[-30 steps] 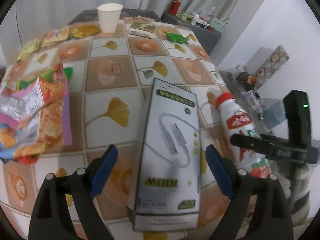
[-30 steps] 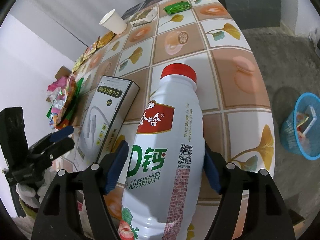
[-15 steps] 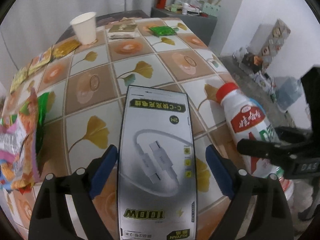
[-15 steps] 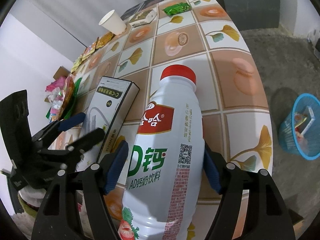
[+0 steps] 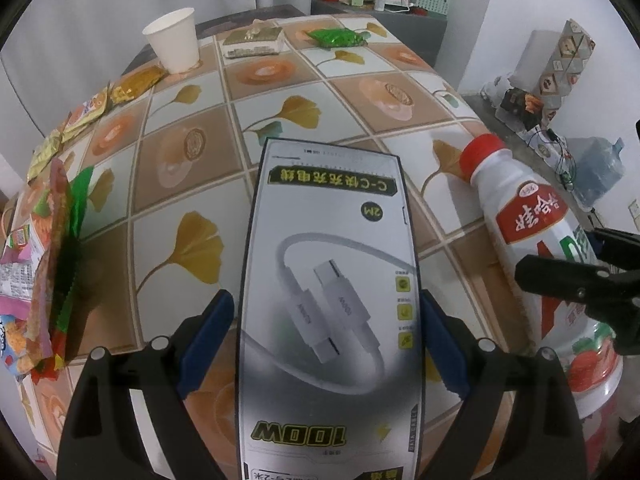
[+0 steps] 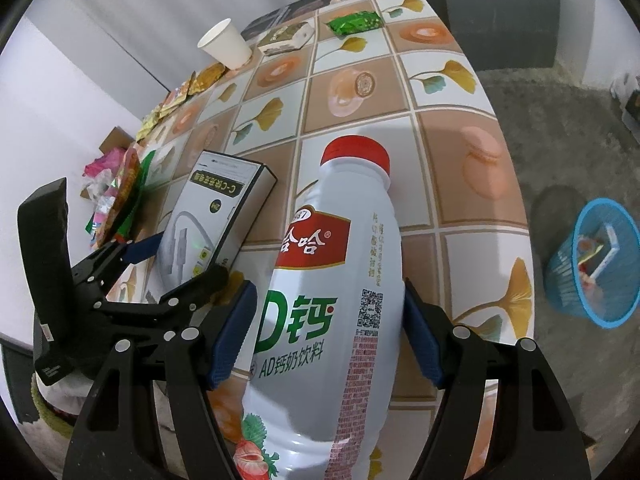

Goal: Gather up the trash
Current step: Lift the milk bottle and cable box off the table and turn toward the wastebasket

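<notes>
A grey charging-cable box (image 5: 328,240) lies flat on the tiled table (image 5: 280,76). My left gripper (image 5: 326,300) straddles its near half, jaws open, with a blue pad close beside each long edge. To its right lies a white milk-drink bottle (image 5: 520,200) with a red cap, on its side. My right gripper (image 6: 328,296) is shut on the bottle (image 6: 332,240) around its middle, both pads against its sides. In the right wrist view the left gripper (image 6: 182,262) stands over the box (image 6: 216,200), just left of the bottle.
A paper cup (image 5: 174,40), a flat snack pack (image 5: 254,42), a green wrapper (image 5: 336,37) and gold sachets (image 5: 136,82) lie at the far end. Crumpled snack bags (image 5: 36,280) crowd the left edge. A blue waste basket (image 6: 592,264) stands on the floor, right of the table.
My left gripper has moved forward and down over the cable box and rolled, so the box now lies straight between its pads. The right gripper and the bottle have not moved.
</notes>
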The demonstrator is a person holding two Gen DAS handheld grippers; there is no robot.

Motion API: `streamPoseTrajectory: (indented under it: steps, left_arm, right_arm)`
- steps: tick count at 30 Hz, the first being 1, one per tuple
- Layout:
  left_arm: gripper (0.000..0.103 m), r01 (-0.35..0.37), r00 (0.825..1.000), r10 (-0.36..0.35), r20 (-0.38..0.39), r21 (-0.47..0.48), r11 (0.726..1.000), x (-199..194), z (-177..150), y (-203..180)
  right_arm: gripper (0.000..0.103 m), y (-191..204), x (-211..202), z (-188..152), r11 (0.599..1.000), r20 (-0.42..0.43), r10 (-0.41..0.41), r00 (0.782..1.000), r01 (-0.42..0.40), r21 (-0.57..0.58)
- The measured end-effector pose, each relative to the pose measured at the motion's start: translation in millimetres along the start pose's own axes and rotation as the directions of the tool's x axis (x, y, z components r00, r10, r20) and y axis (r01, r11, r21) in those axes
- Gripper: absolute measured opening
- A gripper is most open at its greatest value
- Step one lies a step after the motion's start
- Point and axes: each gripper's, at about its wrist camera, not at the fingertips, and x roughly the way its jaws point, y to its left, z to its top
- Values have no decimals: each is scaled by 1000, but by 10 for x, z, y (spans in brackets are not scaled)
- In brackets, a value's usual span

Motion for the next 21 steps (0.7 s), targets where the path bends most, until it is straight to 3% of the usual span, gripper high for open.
streamPoseTrajectory:
  steps: [21]
  left_arm:
    - [84,4,1000,-4,17,-3,1000,-18,-58,-4]
  right_arm:
    - [58,-65,12,-20,999,20,9,1000,-10,36]
